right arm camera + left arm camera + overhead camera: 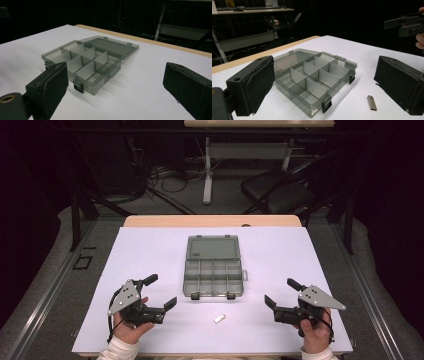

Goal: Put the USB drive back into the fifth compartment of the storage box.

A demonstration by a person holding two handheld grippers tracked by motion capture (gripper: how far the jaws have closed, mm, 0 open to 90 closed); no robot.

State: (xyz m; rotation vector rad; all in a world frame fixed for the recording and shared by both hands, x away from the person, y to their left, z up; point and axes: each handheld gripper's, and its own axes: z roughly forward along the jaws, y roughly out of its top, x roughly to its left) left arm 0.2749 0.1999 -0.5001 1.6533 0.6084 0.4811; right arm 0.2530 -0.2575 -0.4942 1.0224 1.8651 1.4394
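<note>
A: State of grippers?

B: Left gripper and right gripper both stand wide apart, empty, either side of the organizer box.

A: Target position?

B: Small metal piece lies just in front of the box, between both grippers, roughly equidistant; long axis runs diagonally.

A: Obscured items?

B: What the piece is cannot be resolved.

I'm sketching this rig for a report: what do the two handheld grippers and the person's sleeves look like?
The left gripper and the right gripper each have a black body, two blocky black jaws and a grey three-cornered plate with small holes on top. A thin black cable trails from the left one. The sleeves are cream-white.
</note>
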